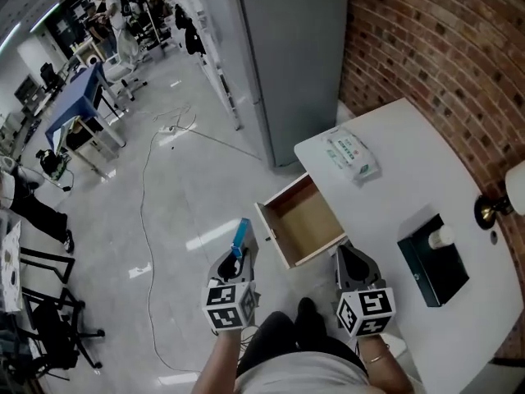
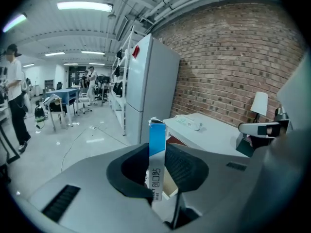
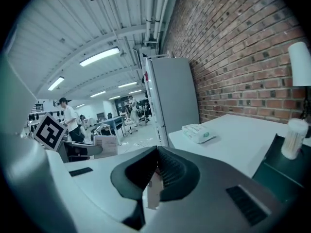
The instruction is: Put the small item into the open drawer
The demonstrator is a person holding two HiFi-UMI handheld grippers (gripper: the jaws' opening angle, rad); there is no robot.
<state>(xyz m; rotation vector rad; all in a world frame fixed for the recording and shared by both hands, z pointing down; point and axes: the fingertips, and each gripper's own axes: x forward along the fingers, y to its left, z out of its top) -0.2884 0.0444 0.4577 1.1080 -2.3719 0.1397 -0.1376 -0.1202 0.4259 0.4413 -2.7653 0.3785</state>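
Note:
A slim blue and white box stands upright between the fingers of my left gripper, which is shut on it. In the left gripper view the box rises above the jaws of the left gripper. That gripper hangs over the floor, just left of the open wooden drawer, whose inside looks bare. My right gripper is at the drawer's front right corner. In its own view the right gripper has its jaw tips together and holds nothing.
The white table carries a pack of wipes, a black box with a small white bottle, and a lamp by the brick wall. A grey cabinet stands behind the drawer. Cables lie on the floor at left.

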